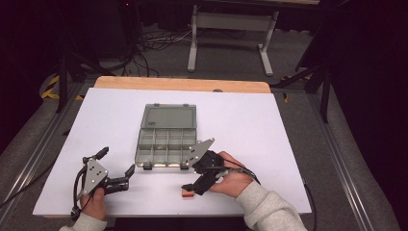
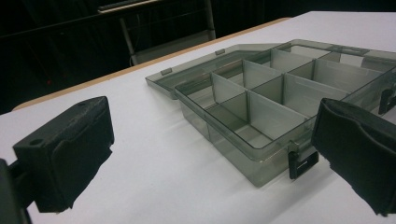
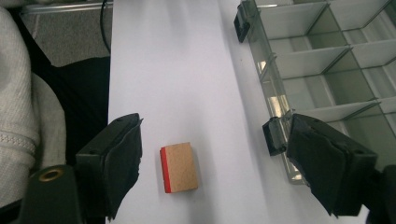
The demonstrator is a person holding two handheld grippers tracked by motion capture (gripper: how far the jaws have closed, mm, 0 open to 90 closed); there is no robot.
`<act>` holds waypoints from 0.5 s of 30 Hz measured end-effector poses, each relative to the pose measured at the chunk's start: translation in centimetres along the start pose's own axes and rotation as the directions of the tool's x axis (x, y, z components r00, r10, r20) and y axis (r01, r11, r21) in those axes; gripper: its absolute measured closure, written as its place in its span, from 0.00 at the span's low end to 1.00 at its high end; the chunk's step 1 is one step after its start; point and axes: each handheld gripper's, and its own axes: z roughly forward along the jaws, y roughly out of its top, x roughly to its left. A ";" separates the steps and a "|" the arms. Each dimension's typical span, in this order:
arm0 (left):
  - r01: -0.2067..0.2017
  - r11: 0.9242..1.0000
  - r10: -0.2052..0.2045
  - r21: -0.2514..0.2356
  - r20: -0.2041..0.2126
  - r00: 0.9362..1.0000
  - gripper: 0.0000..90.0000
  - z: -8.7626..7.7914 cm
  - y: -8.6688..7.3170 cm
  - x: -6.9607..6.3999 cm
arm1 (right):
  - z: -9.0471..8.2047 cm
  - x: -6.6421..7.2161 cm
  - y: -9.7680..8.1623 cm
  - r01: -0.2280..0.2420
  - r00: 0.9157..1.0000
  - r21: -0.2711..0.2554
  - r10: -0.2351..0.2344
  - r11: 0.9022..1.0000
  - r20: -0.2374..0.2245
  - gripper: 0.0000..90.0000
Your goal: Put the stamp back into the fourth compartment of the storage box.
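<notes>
Ample room around block (image 3: pixel 180 167)

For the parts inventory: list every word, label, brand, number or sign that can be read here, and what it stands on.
None can be read.
Organizer box, lid open: no lettering shows.
Small block, brown face with a red edge: plain.
Left claw and right claw: no markings show.

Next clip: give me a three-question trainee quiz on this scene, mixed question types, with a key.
1. True or false: the organizer box has its lid shut.
2. What lies between the jaws of the right hand-held gripper? A) small block B) screw C) coin
3. Is the left hand-held gripper holding anything?

Key: 1. False, the lid lies open. 2. A, a small block with a red edge, on the table, not gripped. 3. No, its jaws stand open.
</notes>
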 end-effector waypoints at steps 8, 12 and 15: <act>0.002 1.000 -0.002 0.000 0.000 1.000 0.00 0.0 0.0 0.0 | 0.8 0.2 0.2 0.009 1.000 0.062 -0.007 0.998 -0.024 0.21; 0.004 1.000 -0.004 0.000 0.000 1.000 0.00 0.0 0.0 0.0 | 1.3 0.3 0.3 0.013 0.999 0.104 -0.009 0.994 -0.037 0.22; 0.001 1.000 -0.001 0.000 0.000 1.000 0.00 0.0 0.0 0.0 | 1.5 0.4 0.3 0.015 0.999 0.117 -0.010 0.993 -0.044 0.23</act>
